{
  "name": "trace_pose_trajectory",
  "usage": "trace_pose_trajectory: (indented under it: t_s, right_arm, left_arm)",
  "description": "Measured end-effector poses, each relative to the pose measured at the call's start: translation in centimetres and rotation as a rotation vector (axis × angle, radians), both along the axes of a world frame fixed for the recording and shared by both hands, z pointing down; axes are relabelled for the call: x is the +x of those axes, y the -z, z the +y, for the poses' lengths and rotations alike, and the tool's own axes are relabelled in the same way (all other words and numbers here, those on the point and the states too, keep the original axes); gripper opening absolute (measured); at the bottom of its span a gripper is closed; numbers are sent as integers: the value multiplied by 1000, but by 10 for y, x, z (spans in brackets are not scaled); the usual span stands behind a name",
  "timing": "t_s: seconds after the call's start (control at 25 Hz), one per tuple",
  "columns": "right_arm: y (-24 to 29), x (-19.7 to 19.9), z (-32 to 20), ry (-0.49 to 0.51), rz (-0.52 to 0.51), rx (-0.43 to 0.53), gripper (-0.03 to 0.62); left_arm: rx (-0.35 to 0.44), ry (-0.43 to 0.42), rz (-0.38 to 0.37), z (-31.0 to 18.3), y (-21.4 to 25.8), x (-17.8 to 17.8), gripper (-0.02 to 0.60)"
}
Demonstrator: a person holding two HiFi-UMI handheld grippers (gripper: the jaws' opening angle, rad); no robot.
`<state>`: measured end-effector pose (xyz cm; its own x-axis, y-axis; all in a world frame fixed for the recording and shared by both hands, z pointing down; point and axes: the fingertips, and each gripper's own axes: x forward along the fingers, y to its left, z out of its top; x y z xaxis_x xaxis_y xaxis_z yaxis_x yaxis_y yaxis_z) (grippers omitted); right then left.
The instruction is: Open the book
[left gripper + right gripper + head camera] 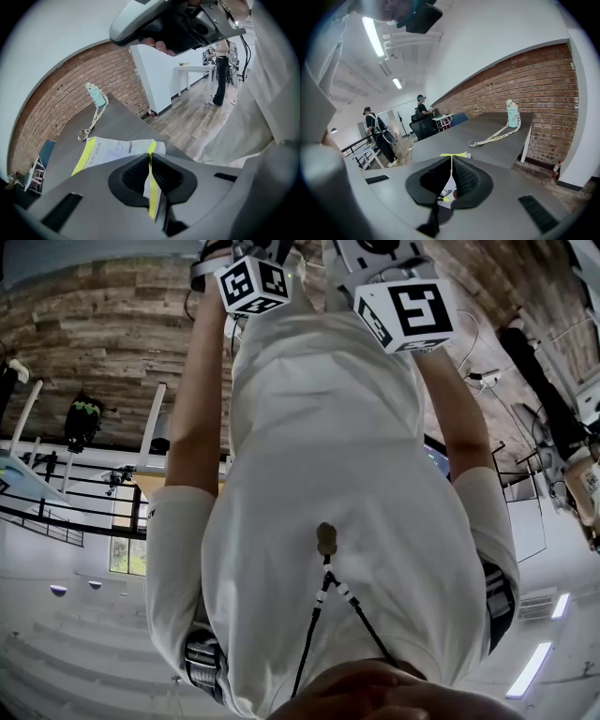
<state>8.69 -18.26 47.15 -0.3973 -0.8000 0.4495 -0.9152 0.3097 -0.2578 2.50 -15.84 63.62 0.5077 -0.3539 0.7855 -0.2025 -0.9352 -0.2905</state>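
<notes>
Fingers (133, 177) of left gripper (150, 164) clamped on book (117, 149) leaf, edge-on; right gripper (451, 164) likewise (book body ahead, flat on tabletop (117, 122)).

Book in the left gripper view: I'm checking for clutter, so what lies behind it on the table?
Behind the book a lanyard runs to a pale teal bottle on the grey table. The left gripper, shut on the book, covers its near part.
</notes>
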Motion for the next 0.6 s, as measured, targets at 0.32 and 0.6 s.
trace_pose_trajectory:
  t_s: [0.32,0.6]
  right_arm:
    - [0,-14,7,7,2,3,37]
    - [6,-19,15,7,21,10,37]
  left_arm:
    - [22,28,39,-1,9,-8,31]
    - [20,73,87,2,22,-15,28]
